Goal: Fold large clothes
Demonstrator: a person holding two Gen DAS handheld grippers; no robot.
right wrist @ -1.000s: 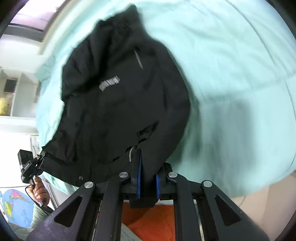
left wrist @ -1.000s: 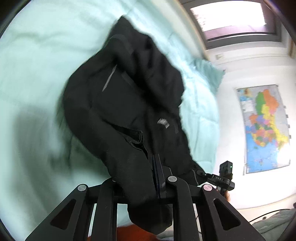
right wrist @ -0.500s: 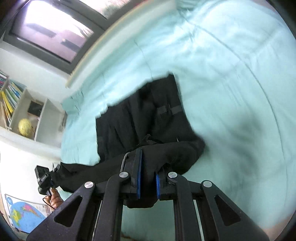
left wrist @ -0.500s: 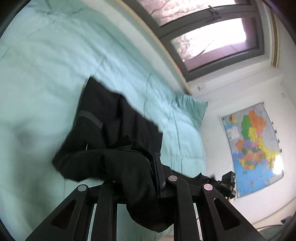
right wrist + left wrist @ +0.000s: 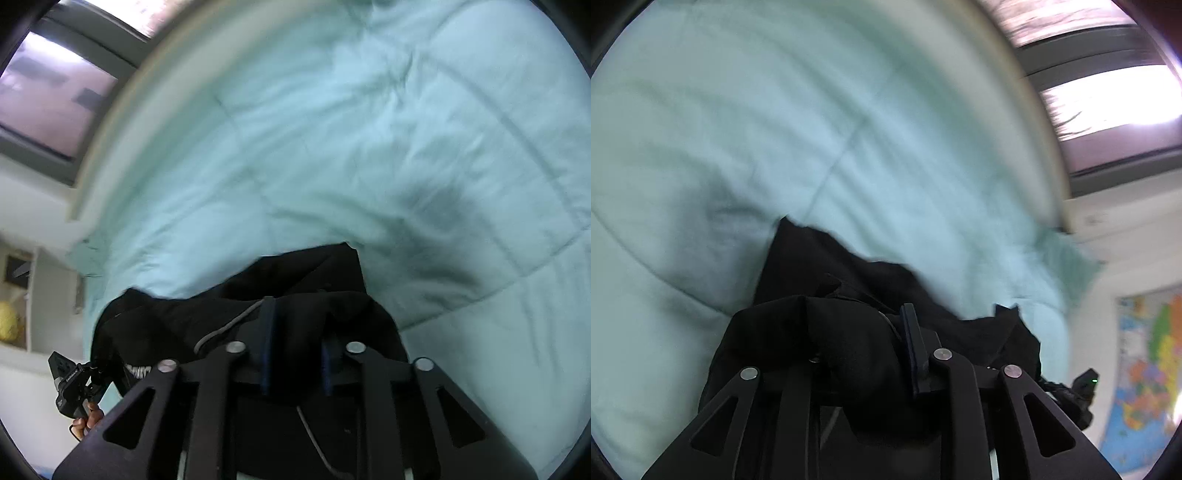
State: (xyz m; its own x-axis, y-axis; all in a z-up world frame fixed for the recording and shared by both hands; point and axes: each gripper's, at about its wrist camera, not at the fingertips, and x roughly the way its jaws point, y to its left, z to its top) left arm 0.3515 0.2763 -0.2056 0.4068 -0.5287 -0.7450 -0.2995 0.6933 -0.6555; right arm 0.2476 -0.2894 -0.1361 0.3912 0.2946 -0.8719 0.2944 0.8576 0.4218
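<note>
Left gripper (image 5: pixel 871 343): clamped on a bunched fold of the black jacket (image 5: pixel 849 280); one dark-blue pad (image 5: pixel 912 347) shows on the right side, the other finger is buried under cloth.
Right gripper (image 5: pixel 295 336): closed on another thick fold of the same jacket (image 5: pixel 306 273); cloth fills the gap between its two blue-edged fingers (image 5: pixel 267 332), and a grey cord runs just beside the left one.
Jacket, left wrist view: heaped over the gripper's front, with a flatter panel reaching out from it and lying on the pale green duvet (image 5: pixel 775 129); its far edge ends in a sharp corner.
Jacket, right wrist view: a dark band stretches from the held fold toward the other gripper, with part of a white printed logo (image 5: pixel 138 371) on it; the far panel rests on the duvet (image 5: pixel 406 129).
Other gripper seen across: the right gripper appears at the lower right edge of the left wrist view, the left gripper with a hand (image 5: pixel 88 421) on it at the lower left of the right wrist view.
Bed: quilted duvet with stitched seams, blurred.
Shelf cubby (image 5: pixel 14 317): holds a yellow round object (image 5: pixel 7 325), partly cut off by the frame.
Room: window (image 5: pixel 1108 92) beyond the bed; coloured wall map (image 5: pixel 1145 369) at right.
</note>
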